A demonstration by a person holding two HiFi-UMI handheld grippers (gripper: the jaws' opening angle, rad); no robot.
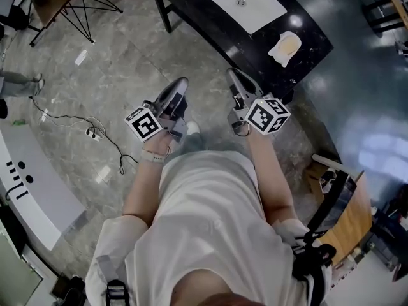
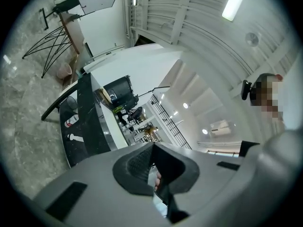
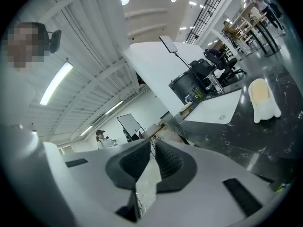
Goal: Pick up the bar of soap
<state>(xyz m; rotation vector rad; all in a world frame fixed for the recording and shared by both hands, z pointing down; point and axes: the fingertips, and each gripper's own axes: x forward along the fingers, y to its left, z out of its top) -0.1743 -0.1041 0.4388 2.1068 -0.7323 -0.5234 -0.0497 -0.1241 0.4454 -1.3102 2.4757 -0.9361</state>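
The bar of soap (image 1: 290,43) lies in a white dish (image 1: 275,51) on the black bench (image 1: 309,30), near the end of the bench. The left claw (image 1: 181,81) and the right claw (image 1: 232,74) both hang beside the bench, above the floor (image 1: 127,62). Each claw has its jaws together with nothing between them.

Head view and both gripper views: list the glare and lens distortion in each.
Head view: pale glare patches on the glossy dark floor, frame edges bowed. Left gripper view: fisheye circle, black corners, ceiling strip light blown out. Right gripper view: same fisheye, tube light overexposed, black countertop curved.
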